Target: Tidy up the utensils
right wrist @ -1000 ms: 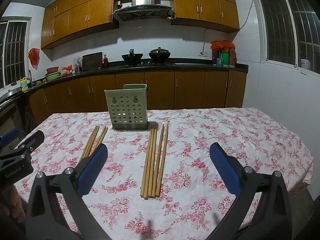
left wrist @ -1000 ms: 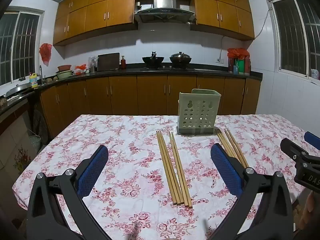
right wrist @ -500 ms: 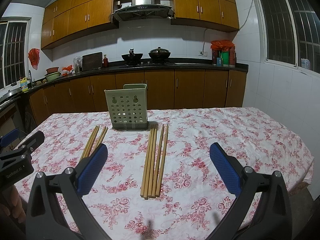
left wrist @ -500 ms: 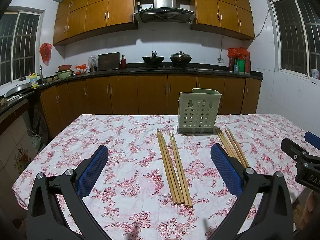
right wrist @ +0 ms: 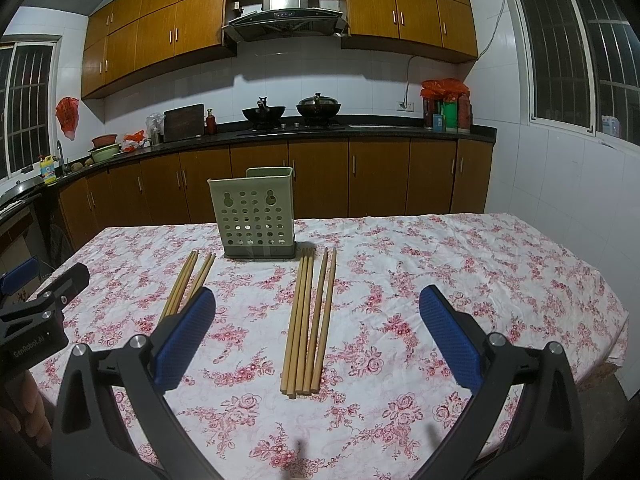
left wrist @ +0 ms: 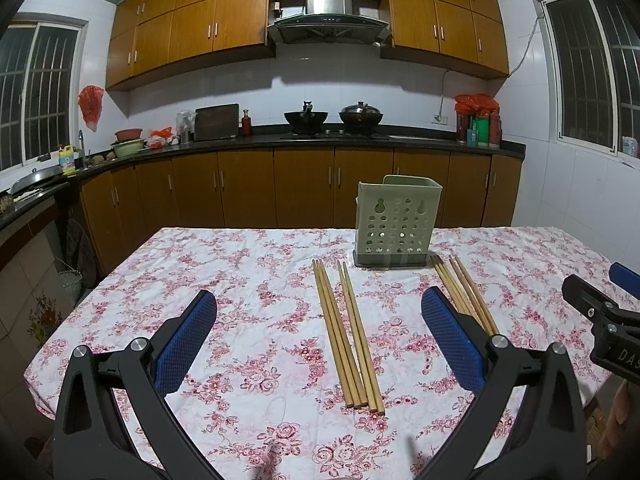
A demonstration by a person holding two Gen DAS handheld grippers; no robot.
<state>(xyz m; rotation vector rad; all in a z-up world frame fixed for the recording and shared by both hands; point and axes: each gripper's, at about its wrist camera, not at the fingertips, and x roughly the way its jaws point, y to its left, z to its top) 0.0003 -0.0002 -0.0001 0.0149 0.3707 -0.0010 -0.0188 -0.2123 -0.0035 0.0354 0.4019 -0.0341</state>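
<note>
both grippers hover above the near edge of the table (left wrist: 248,256), nothing held. left gripper (left wrist: 320,338) has its jaws spread wide, blue pads (left wrist: 186,344) well apart, nothing between them but tablecloth and chopsticks lying below. right gripper (right wrist: 316,336) is the same: jaws wide apart, nothing gripped. green perforated utensil holder (left wrist: 396,222) stands upright toward the far side of the table, sitting on a darker base; can't see inside it. two chopstick sets lie flat on the floral cloth, running roughly from near edge toward the holder. left bundle (left wrist: 348,332) sits just left of the holder, far tips close to its base, sticks lying side by side and touching near the near end. right bundle (left wrist: 464,292) starts just beside the holder's right corner and angles away; its near end is hidden behind the left gripper's right pad in the left wrist view. in the right wrist view the right bundle (right wrist: 310,320) lies between the right gripper's pads, and the left bundle (right wrist: 188,280) runs under its left pad. each gripper shows at the other camera's frame edge. kitchen counter (right wrist: 280,132) with two woks behind.
</note>
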